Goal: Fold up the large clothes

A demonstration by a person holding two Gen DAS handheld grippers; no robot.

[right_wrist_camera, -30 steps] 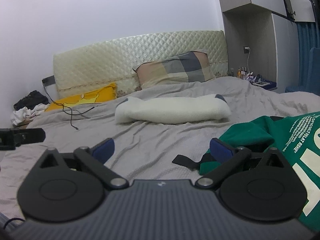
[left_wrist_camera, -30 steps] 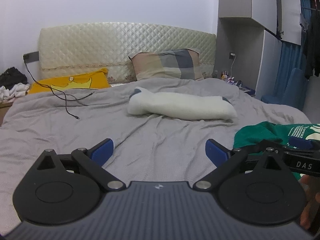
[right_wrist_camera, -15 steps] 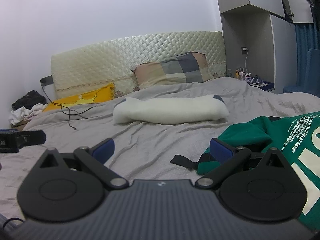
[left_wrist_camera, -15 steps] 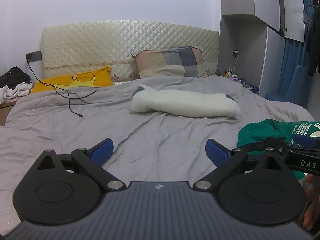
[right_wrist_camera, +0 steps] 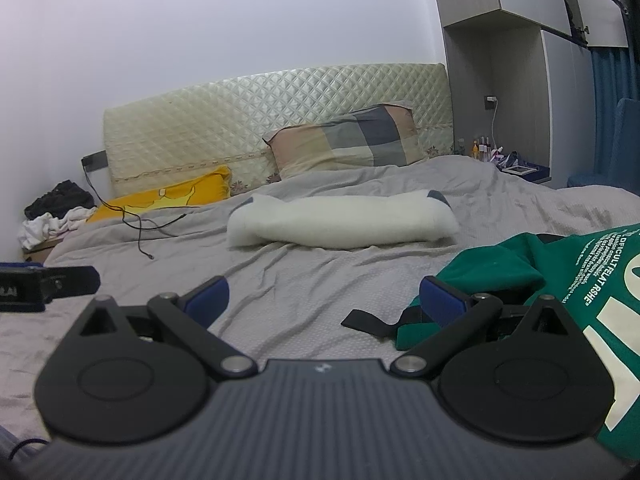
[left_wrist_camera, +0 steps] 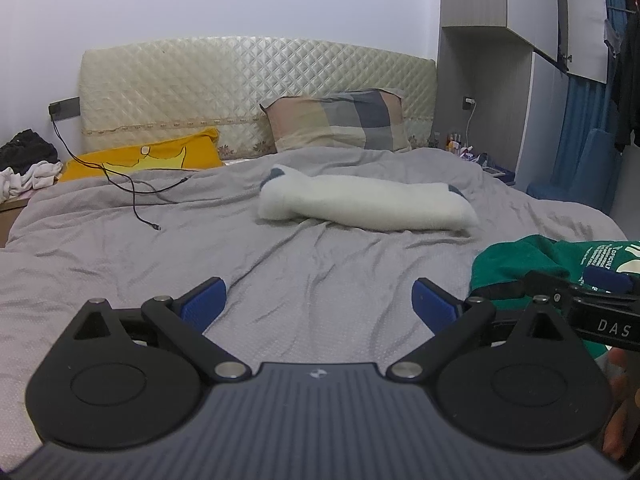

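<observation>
Blue-padded right tongs [right_wrist_camera: 324, 300] and left tongs [left_wrist_camera: 318, 300] both hover released, empty. Green garment [right_wrist_camera: 560, 280] lies crumpled toward the bed's [right_wrist_camera: 320, 272] right edge, just right of the right tongs, which are nearer; long axis unclear.

This is a bedroom in a lived-in home. A wide bed covered with a wrinkled grey duvet [left_wrist_camera: 168, 248] fills the room. Behind the bed stands a cream quilted padded headboard [left_wrist_camera: 256, 92], with a plaid beige-and-grey pillow [left_wrist_camera: 340, 124] and a yellow cartoon-print pillow [left_wrist_camera: 148, 158] leaning against it. A thin black charging cable [left_wrist_camera: 132, 192] trails across the bed from the wall. Right of the bed are pale grey built-in wardrobe cabinets [left_wrist_camera: 496, 80], blue curtains [left_wrist_camera: 576, 128] and a low bedside table crowded with small bottles [right_wrist_camera: 486, 148].
</observation>
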